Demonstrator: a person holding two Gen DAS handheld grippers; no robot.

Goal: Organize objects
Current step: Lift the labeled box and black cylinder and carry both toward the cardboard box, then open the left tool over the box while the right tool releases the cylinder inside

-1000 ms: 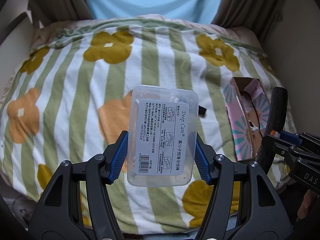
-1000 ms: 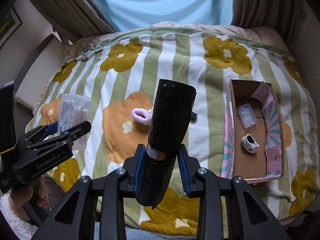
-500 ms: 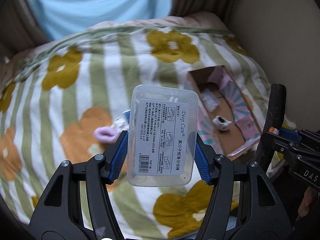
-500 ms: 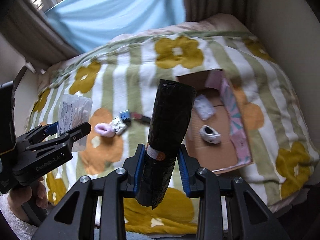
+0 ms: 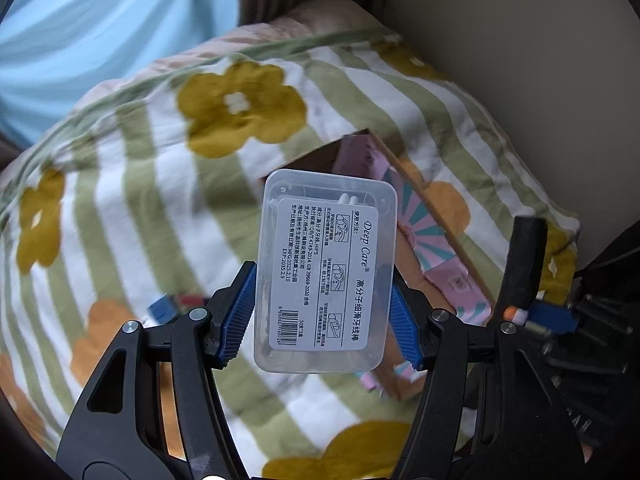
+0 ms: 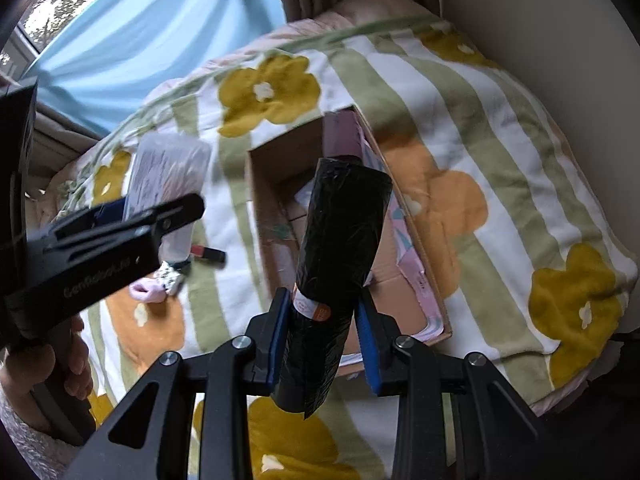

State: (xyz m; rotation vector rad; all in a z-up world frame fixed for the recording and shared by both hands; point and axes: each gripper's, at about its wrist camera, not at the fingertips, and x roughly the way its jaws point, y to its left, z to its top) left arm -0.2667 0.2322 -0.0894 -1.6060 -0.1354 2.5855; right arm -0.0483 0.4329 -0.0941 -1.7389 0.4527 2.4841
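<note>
Jaws of the left gripper (image 5: 322, 312) are closed onto the 2 long sides of a clear plastic floss-pick box (image 5: 326, 268), its white label facing the camera and its top end tipped toward 12 o'clock. Jaws of the right gripper (image 6: 324, 336) are clamped tight on a black bag roll (image 6: 334, 268), which leans toward 1 o'clock and carries a small white-and-orange sticker near the pads.

Going left to right in the right wrist view: a hand (image 6: 52, 364) at 8 o'clock grips the left tool's handle, and the floss-pick box shows blurred above that tool at 10 o'clock. On the bed (image 6: 500, 120), just right of the tool's tip, lie a red-and-black stick (image 6: 208, 253), a small patterned item (image 6: 170, 276) and a pale pink piece (image 6: 146, 292) (too blurred to name further). Next comes the open cardboard box (image 6: 256, 200), at the centre, with pink patterned flaps; the black roll hangs in front of it and hides most of its inside. Beyond it, toward 3 o'clock, the striped flowered quilt runs to the wall.

In the left wrist view the cardboard box sits behind the floss-pick box, from 12 to 4 o'clock, and the black roll stands upright at 3 o'clock.
</note>
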